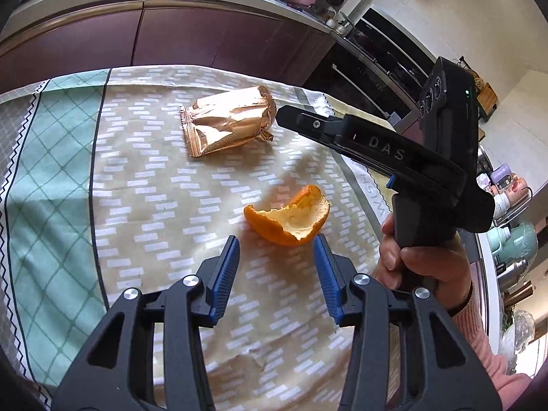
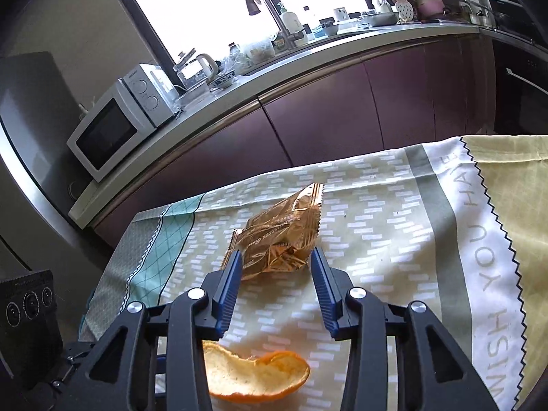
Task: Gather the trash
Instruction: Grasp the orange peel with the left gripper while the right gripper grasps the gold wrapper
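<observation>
An orange peel (image 1: 291, 217) lies on the patterned tablecloth (image 1: 154, 188), just beyond my left gripper (image 1: 276, 243), which is open and empty. A crumpled gold snack wrapper (image 1: 227, 121) lies farther back. In the right wrist view my right gripper (image 2: 275, 257) is open, its fingertips on either side of the near end of the wrapper (image 2: 284, 236), not closed on it. The peel (image 2: 253, 375) shows below the right gripper's fingers. The right gripper's body (image 1: 394, 150) shows in the left wrist view, held in a hand, pointing at the wrapper.
The tablecloth (image 2: 411, 226) has a teal checked band on the left and a yellow band with lettering on the right. Beyond the table's far edge stand dark purple cabinets (image 2: 325, 116) under a counter with a microwave (image 2: 116, 123) and dishes.
</observation>
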